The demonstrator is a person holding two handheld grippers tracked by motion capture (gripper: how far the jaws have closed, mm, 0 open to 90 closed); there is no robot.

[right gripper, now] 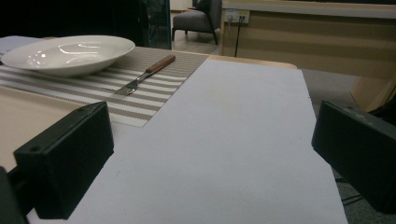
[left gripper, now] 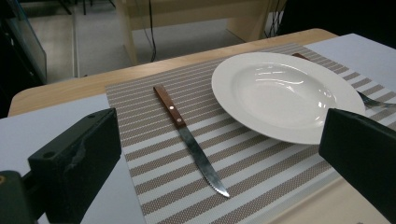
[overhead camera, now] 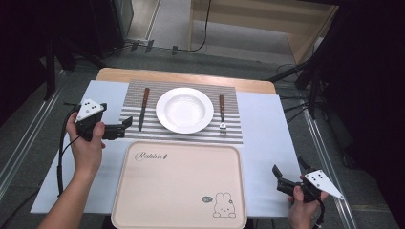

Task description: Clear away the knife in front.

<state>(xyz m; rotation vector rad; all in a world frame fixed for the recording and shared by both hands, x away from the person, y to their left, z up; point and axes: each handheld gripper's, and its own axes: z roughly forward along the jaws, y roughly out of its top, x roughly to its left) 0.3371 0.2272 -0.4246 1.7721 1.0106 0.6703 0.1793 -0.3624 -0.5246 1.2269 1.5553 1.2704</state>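
Here, my left gripper point(overhead camera: 125, 125) hangs with its jaws spread wide and empty, just off the left edge of the brown-and-white striped woven placemat point(overhead camera: 157, 129). Right ahead of it lies the wooden-handled steel knife point(left gripper: 190, 139), blade toward me, beside the round white ceramic plate point(left gripper: 285, 93). My right gripper point(overhead camera: 289, 168) is also wide open, holding nothing, low over the pale grey table sheet point(right gripper: 243, 140). The wooden-handled steel fork point(right gripper: 145, 75) rests on the mat's far side, well apart.
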